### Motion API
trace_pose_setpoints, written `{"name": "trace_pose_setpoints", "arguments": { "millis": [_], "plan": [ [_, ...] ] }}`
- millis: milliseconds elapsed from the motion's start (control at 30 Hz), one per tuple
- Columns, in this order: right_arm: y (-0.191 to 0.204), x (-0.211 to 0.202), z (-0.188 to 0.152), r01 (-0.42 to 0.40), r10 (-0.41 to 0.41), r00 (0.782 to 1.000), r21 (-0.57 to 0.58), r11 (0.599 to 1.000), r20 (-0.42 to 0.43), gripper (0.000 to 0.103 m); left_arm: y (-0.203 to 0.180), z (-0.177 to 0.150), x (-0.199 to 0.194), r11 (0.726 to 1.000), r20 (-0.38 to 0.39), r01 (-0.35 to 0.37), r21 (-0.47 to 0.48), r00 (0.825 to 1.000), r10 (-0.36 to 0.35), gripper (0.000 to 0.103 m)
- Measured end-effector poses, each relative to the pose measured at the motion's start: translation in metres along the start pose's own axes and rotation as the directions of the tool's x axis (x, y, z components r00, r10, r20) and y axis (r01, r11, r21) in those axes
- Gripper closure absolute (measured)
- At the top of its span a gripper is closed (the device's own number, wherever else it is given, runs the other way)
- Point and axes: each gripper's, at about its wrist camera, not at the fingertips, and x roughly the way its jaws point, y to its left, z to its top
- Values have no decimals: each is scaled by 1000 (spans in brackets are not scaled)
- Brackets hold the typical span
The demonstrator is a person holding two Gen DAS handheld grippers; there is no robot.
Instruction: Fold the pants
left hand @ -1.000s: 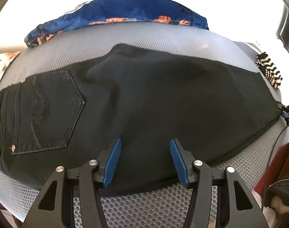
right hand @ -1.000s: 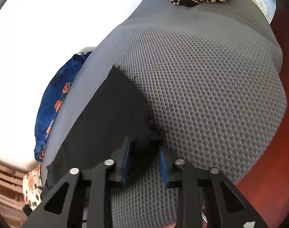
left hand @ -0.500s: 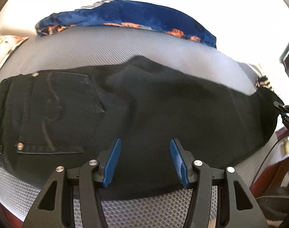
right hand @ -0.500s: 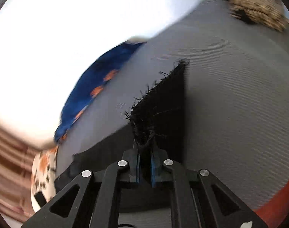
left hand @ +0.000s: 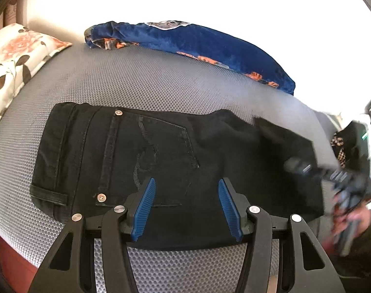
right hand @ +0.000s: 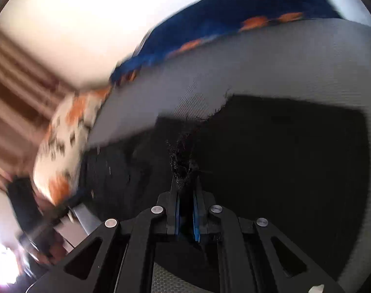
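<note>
Black pants point(left hand: 161, 158) lie flat on a grey mesh mattress point(left hand: 136, 80), waistband at the left and back pocket facing up. My left gripper point(left hand: 186, 183) hovers open over the pants near their front edge, with nothing between its blue pads. My right gripper point(right hand: 185, 185) is shut on the frayed hem point(right hand: 183, 156) of the leg and holds it lifted above the rest of the pants point(right hand: 283, 158). In the left wrist view the right gripper point(left hand: 297, 166) shows blurred at the right, with the leg end point(left hand: 290, 144) doubled back over the thigh part.
A blue blanket with orange flowers point(left hand: 197, 41) lies along the far side of the mattress. A floral pillow point(left hand: 17, 56) sits at the far left. A black-and-tan checked cloth point(left hand: 339, 146) lies at the right end. The reddish bed frame point(left hand: 12, 263) shows below the front edge.
The right gripper closed on the frayed hem, lifted it and swept the leg end over the pants toward the waist. The left gripper stayed open and shifted, so the pocket sits nearer centre.
</note>
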Motion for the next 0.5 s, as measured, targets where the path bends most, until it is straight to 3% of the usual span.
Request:
{"name": "trace_pose_setpoints", "arguments": {
  "millis": [100, 300, 367, 433, 500],
  "plan": [
    [25, 32, -17, 17, -25, 996, -88, 996, -86, 93, 6, 5, -7, 999, -10, 43, -25, 999, -43, 48],
    [51, 51, -46, 53, -89, 985, -233, 971, -148, 90, 2, 11, -1, 993, -43, 113, -29, 993, -114, 48],
    [58, 52, -50, 55, -98, 984, -268, 962, -148, 82, -3, 13, 9, 989, -71, 141, -33, 987, -143, 48],
    [63, 48, -51, 35, -77, 987, -275, 961, -144, 61, -8, 12, 17, 985, -103, 167, -37, 980, -170, 48],
    [68, 39, -53, 36, -76, 988, -283, 959, -132, 54, -14, 10, 26, 979, -136, 198, -45, 970, -203, 48]
  ]
}}
